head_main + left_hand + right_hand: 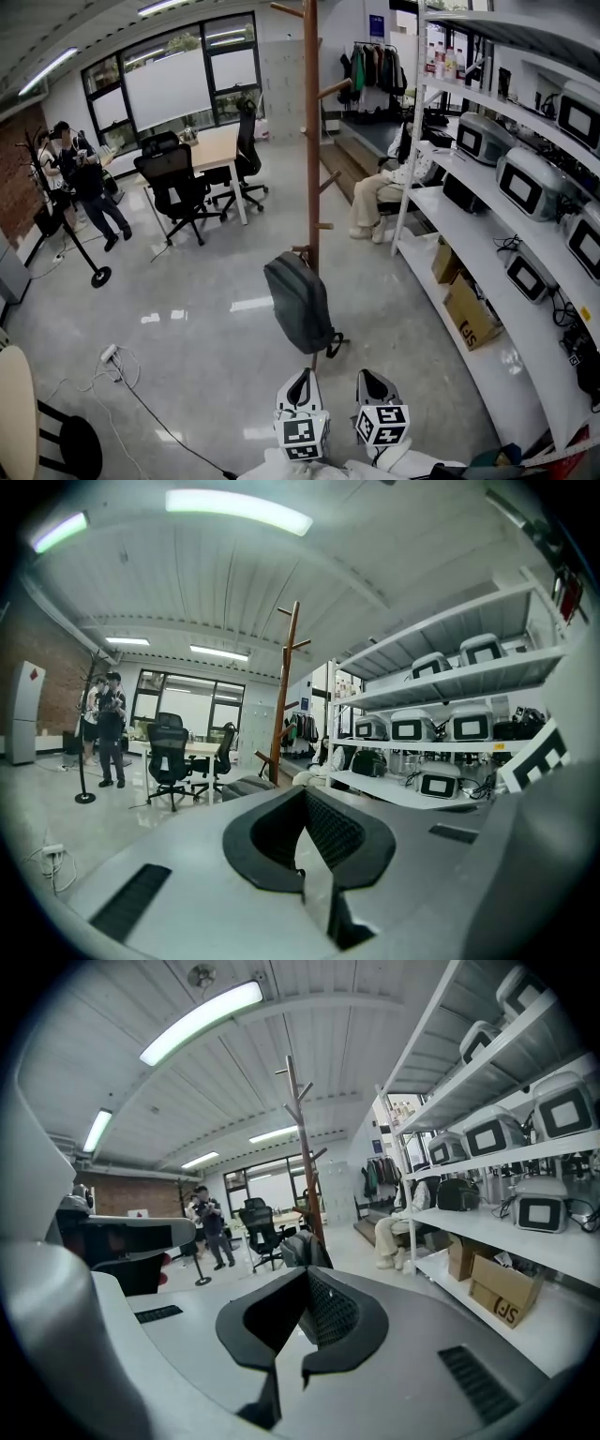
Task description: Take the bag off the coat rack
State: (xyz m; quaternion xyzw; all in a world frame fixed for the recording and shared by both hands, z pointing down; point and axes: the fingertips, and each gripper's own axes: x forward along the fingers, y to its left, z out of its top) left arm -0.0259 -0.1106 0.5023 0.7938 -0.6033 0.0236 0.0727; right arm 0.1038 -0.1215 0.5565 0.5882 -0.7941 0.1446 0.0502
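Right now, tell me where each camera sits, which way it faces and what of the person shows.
Head view: on the person's head, looking steeply down at the bag on the coat rack; left gripper and right gripper show.
Left gripper view: on that gripper, facing along its shut jaws toward the coat rack.
Right gripper view: likewise, shelves at right.
All share the coat rack and bag.
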